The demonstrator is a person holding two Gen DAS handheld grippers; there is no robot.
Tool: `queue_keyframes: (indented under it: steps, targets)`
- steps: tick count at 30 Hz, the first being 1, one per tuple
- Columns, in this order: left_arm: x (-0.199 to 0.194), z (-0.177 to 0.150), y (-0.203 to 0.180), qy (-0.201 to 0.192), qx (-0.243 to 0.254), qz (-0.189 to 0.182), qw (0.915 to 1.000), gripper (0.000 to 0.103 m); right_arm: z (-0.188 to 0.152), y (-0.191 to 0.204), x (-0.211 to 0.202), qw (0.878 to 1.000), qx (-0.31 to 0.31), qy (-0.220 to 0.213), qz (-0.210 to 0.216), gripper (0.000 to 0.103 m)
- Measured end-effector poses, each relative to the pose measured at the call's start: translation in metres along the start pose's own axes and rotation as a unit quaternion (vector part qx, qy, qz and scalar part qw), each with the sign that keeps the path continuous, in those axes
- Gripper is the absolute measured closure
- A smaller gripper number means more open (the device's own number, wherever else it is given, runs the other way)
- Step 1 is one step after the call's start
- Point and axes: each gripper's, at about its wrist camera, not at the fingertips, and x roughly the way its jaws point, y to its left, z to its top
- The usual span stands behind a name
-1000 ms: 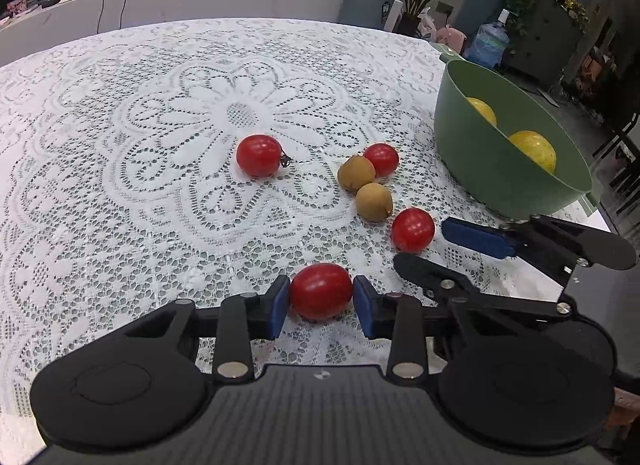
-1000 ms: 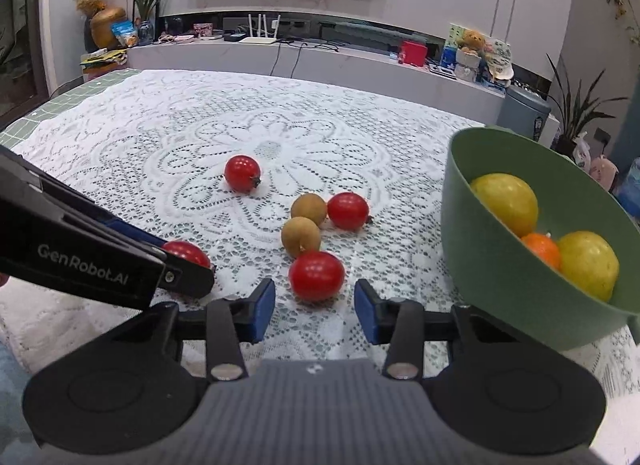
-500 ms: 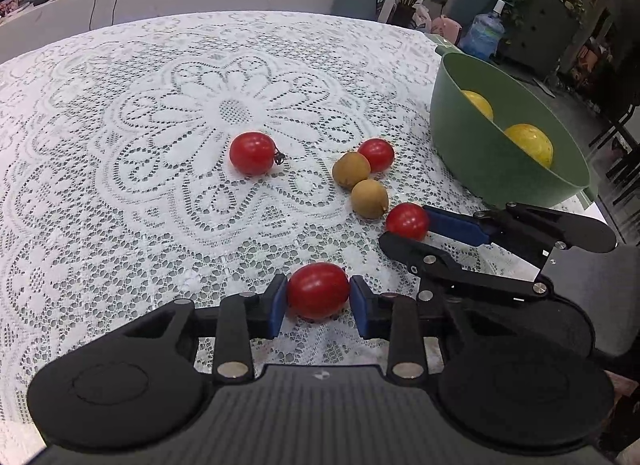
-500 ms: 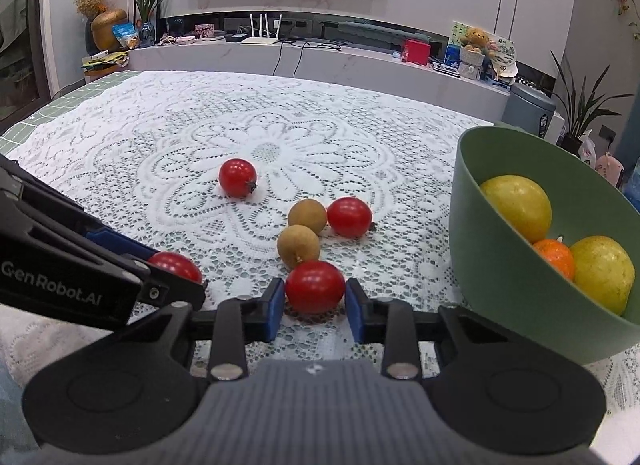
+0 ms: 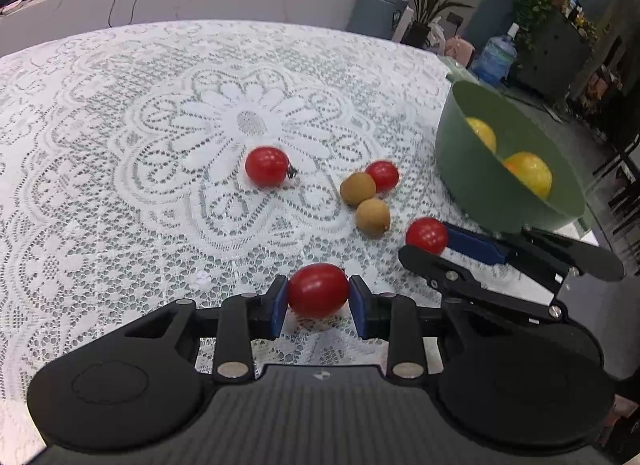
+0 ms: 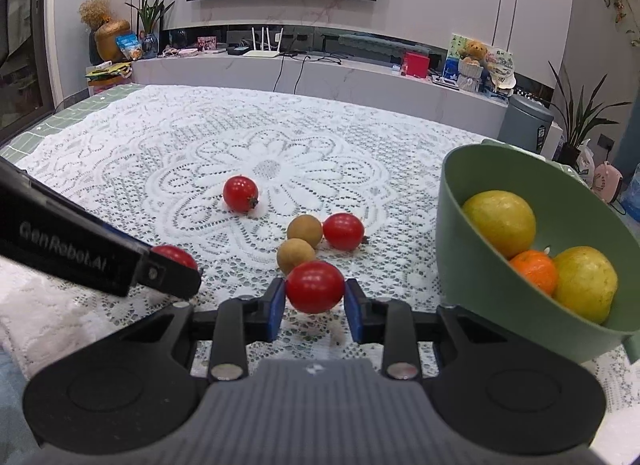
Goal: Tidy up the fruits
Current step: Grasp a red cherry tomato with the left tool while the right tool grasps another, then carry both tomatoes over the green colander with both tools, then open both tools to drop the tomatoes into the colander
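We clamp the left gripper's (image 5: 318,301) fingers on an oval tomato (image 5: 318,290), long axis crosswise; right gripper (image 6: 315,305) clamps a rounder tomato (image 6: 315,286).

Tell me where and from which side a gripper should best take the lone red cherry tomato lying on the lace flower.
Probably across the round middle of the lone red cherry tomato, coming down from above with one pad on each side. Its small dark stem stub points sideways, so keep the pads off that end. It sits apart from the two brown round fruits, so there is room around it.
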Motion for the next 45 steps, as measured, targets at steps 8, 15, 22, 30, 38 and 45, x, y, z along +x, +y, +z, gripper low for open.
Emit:
queue_keyframes:
  steps: [8,15,22,30,38,45]
  targets:
    - [-0.021,0.009,-0.017,-0.031,0.004,-0.017,0.9993,0.067,0.006,-0.008,-0.031,0.999,0.017,-0.029,0.002,0.074]
    - [-0.036,0.026,-0.044,-0.060,0.028,-0.034,0.9972,0.067,0.016,-0.021,-0.061,0.998,0.028,-0.054,-0.014,0.074]
    - [-0.045,0.050,-0.083,-0.092,0.070,-0.057,0.9917,0.067,0.025,-0.054,-0.086,0.995,0.052,-0.064,-0.055,0.074]
    - [-0.031,0.071,-0.132,-0.094,0.128,-0.080,0.9840,0.067,0.031,-0.094,-0.105,0.991,0.054,-0.061,-0.106,0.074]
    - [-0.001,0.079,-0.159,-0.064,0.167,-0.092,0.9795,0.067,0.029,-0.127,-0.103,0.988,0.070,-0.025,-0.136,0.074]
    - [0.022,0.079,-0.169,-0.033,0.196,-0.081,0.9768,0.067,0.023,-0.140,-0.088,0.988,0.078,0.017,-0.136,0.074]
